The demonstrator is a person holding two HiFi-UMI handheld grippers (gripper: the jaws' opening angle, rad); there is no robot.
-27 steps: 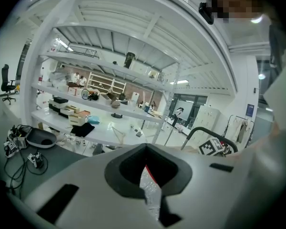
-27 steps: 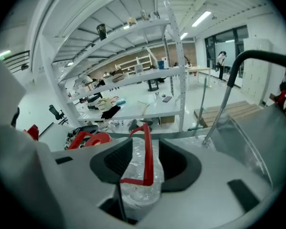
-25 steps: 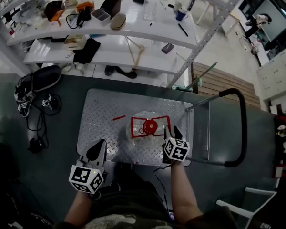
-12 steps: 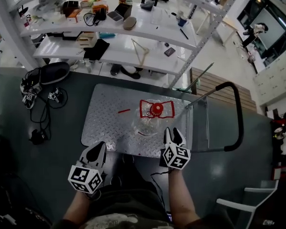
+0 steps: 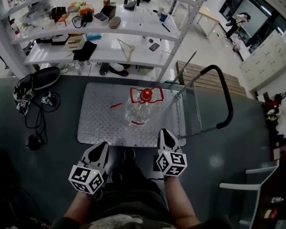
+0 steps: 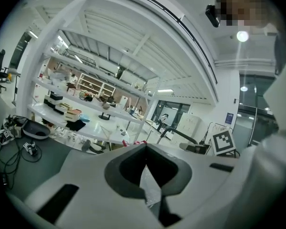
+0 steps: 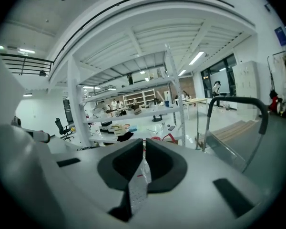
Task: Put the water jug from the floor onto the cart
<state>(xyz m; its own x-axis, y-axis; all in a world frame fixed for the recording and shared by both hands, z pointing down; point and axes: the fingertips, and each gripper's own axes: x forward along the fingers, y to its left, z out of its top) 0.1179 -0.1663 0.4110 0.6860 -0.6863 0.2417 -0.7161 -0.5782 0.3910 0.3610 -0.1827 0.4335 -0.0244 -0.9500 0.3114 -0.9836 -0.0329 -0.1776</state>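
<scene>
The clear water jug (image 5: 139, 109), with its red cap and red handle, stands upright on the cart's steel deck (image 5: 97, 123). Both grippers hang off the deck's near edge, apart from the jug. My left gripper (image 5: 101, 148) is shut and holds nothing. My right gripper (image 5: 167, 134) is closing, its jaws down to a thin slit with nothing between them. In the left gripper view the jaws (image 6: 145, 149) meet at the tip. In the right gripper view (image 7: 143, 144) the jug's red handle (image 7: 165, 138) shows just past the jaws.
The cart's black push handle (image 5: 225, 101) rises at the right. White shelves (image 5: 109, 27) with clutter stand beyond the cart. Cables and a black bag (image 5: 45, 78) lie on the floor at left. A wooden pallet (image 5: 207, 78) is behind the handle, and a white frame (image 5: 245, 190) at lower right.
Both grippers have drawn back from the jug toward the person. The right gripper, earlier beside the jug, now sits off the deck's edge with its jaws drawn together. The jug stays on the cart.
</scene>
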